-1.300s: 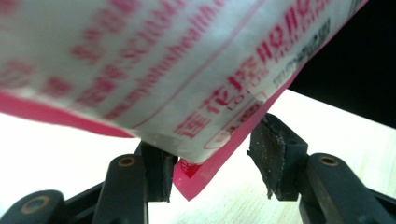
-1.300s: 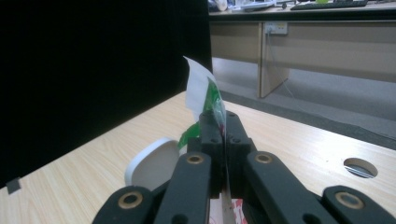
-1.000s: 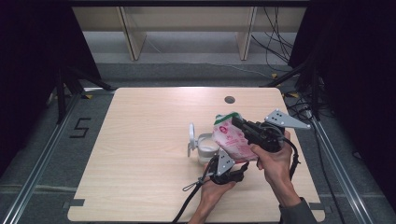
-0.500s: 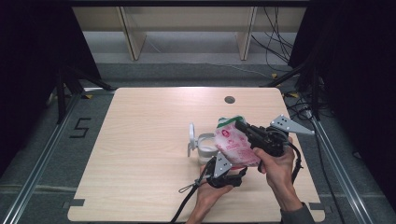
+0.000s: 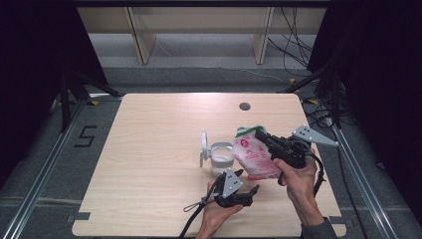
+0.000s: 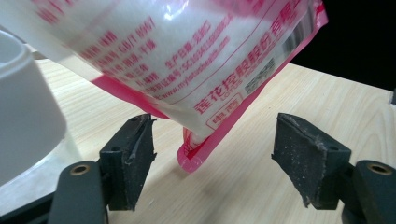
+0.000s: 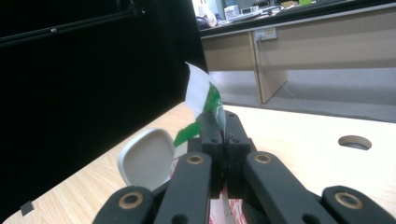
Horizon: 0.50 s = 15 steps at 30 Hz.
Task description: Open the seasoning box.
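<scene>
A pink and white bag (image 5: 255, 158) of white grains hangs tilted beside a small white jar (image 5: 222, 154) whose flip lid (image 5: 204, 142) stands up. My right gripper (image 5: 263, 135) is shut on the bag's green top strip (image 7: 205, 103), with its jaws (image 7: 223, 135) pressed together. My left gripper (image 5: 250, 191) lies low on the table under the bag. Its jaws have just been opening and now stand wide (image 6: 212, 158). The bag's lower corner (image 6: 194, 156) hangs between them, and neither pad touches it. The jar's wall (image 6: 23, 116) is at the left.
The wooden table (image 5: 154, 129) has a round cable hole (image 5: 244, 106) near its far edge. Dark curtains and stands flank it. Cables (image 5: 191, 216) trail from the left gripper over the front edge.
The left gripper's jaws have spread and it has slid a little along the table under the bag. The right hand and the bag have shifted slightly to the right.
</scene>
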Tool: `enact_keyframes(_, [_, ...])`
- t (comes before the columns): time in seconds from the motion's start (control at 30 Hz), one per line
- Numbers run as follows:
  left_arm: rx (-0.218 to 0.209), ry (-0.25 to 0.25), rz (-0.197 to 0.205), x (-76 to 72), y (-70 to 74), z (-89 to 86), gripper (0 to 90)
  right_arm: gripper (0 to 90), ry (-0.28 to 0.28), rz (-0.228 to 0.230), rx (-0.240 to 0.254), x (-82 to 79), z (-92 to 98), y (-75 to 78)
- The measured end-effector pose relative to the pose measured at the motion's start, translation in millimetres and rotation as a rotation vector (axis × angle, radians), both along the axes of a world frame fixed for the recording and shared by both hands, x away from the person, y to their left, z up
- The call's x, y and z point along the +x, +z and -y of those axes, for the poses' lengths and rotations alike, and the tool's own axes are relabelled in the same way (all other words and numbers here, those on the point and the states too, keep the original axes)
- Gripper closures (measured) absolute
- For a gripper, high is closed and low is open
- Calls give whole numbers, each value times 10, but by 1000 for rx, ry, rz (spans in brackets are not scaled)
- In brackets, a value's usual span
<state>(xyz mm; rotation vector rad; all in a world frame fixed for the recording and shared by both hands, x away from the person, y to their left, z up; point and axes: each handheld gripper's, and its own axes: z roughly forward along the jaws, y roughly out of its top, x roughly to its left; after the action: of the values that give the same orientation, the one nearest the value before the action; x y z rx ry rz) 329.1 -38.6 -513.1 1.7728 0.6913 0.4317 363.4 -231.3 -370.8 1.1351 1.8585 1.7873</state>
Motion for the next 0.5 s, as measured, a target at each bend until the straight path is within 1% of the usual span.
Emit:
enact_keyframes(0.03, [-2,-6,-4,4,-1,-11,282,900,3,-2,-30,3,21,-5])
enact_keyframes(0.07, [-7,-13,-3,10,-5,-19,281,900,0,6,-19,11,16,-24])
enact_keyframes(0.1, [-6,-17,-7,12,-7,-29,280,900,-4,-4,-29,2,28,-27])
enact_keyframes(0.13, [4,-16,-7,13,-5,-43,279,900,-8,3,-15,4,26,-39])
enact_keyframes(0.17, [5,-9,-9,2,-1,-50,280,900,-9,1,-24,-2,37,-44])
enact_keyframes(0.2, [6,-11,-3,3,-3,-59,280,900,-18,3,-47,-11,57,-48])
enact_keyframes(0.23, [2,-10,-5,7,-4,-60,285,900,-17,5,-48,-18,75,-51])
enact_keyframes(0.27, [12,-8,0,26,-3,-64,287,900,-23,1,-48,-33,72,-50])
enact_keyframes(0.3, [13,-2,-5,39,-4,-53,288,900,-27,29,-59,-35,78,-55])
enact_keyframes(0.33, [17,3,-7,44,-4,-56,289,900,-35,17,-74,-58,98,-53])
enact_keyframes(0.37, [18,5,-9,40,-4,-63,289,900,-33,4,-62,-80,110,-59])
enact_keyframes(0.43, [17,8,-7,36,-5,-62,292,900,-45,23,-72,-90,183,-75])
enact_keyframes(0.47, [12,10,-6,35,-3,-58,292,900,-56,15,-70,-97,200,-78])
enact_keyframes(0.5, [7,9,-4,32,-2,-54,293,900,-57,30,-52,-94,224,-95])
